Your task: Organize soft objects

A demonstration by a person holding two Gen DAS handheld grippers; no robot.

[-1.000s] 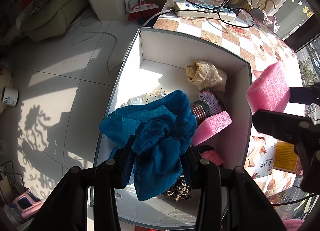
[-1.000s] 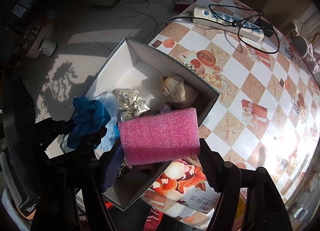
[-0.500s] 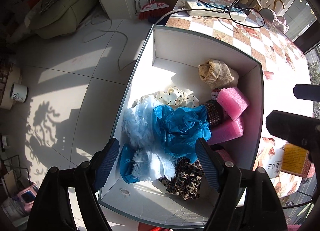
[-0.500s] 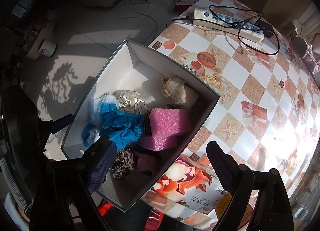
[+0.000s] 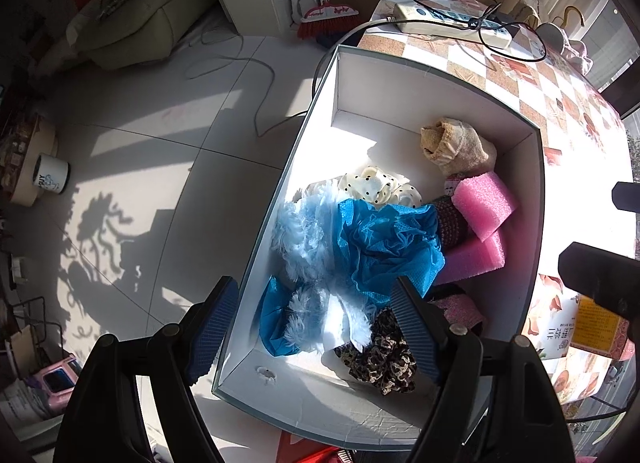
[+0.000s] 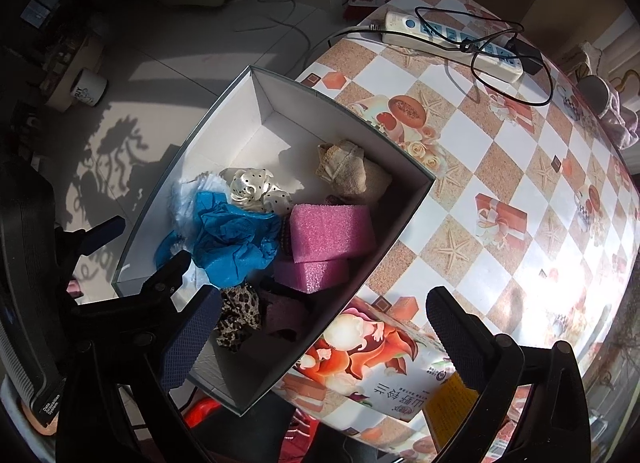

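Pink foam block [image 6: 332, 231] dropped into box [image 6: 404, 199], lying lengthwise crosswise; both hand-held grippers spread, empty.

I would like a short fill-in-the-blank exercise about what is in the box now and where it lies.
1. The two foam blocks in the white box are ____ in colour.
2. The crumpled blue cloth lies ____ the box.
3. The power strip lies on the ____.
4. One foam block rests ____ the other.

Missing words: pink; inside; table; on top of
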